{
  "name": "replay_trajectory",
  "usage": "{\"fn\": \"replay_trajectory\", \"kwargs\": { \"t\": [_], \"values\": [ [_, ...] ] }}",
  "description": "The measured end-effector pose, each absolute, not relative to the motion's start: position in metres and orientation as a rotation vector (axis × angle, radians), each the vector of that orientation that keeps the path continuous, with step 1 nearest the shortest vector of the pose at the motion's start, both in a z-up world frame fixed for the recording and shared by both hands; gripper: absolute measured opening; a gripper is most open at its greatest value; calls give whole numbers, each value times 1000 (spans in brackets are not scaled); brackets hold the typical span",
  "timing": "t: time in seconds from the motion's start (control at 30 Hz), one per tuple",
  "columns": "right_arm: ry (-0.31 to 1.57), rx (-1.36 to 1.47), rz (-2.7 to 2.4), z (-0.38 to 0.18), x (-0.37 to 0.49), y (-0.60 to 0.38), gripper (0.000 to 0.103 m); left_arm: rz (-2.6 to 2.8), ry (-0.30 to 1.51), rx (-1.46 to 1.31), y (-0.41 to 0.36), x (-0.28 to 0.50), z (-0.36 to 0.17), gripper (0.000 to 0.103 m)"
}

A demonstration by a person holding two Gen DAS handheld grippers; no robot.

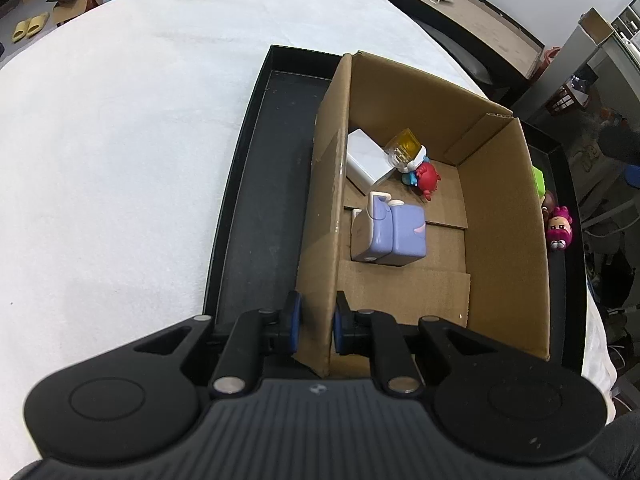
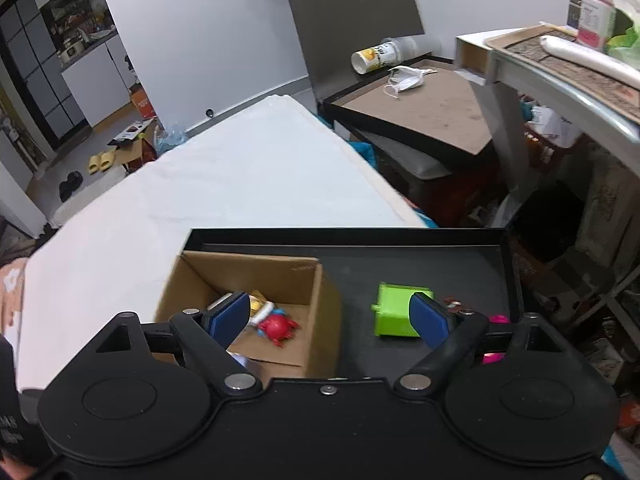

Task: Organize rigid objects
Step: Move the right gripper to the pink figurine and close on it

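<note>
My left gripper [image 1: 317, 320] is shut on the near left wall of an open cardboard box [image 1: 504, 220], one pad on each side of it. The box stands in a black tray [image 1: 256, 200]. Inside lie a lilac cube toy [image 1: 396, 236], a white block [image 1: 366, 158], a yellow cube [image 1: 406, 146] and a red crab figure [image 1: 428, 178]. My right gripper [image 2: 330, 318] hangs open above the tray [image 2: 440, 264] with nothing between its fingers. Below it are the box [image 2: 280, 276], a green block [image 2: 394, 312] and a pink figure [image 2: 498, 319], which is partly hidden behind the right finger.
The tray rests on a white-covered surface [image 1: 120, 120] that stretches far and left. The green block [image 1: 539, 180] and pink figure [image 1: 560, 228] sit in the narrow tray strip right of the box. A dark low table [image 2: 420, 120] with a face mask stands beyond.
</note>
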State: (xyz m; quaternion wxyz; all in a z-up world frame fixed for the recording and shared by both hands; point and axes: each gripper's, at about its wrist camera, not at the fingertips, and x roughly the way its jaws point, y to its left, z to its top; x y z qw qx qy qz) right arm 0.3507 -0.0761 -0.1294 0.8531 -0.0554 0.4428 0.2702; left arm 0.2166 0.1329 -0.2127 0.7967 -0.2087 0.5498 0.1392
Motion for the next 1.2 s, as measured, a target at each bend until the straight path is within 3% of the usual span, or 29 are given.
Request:
{"fn": "replay_trajectory", "kwargs": {
  "t": [1.2],
  "values": [
    [944,54,482,-201,339,-170,86,360,1163,-377,123,220,-206,14]
  ]
}}
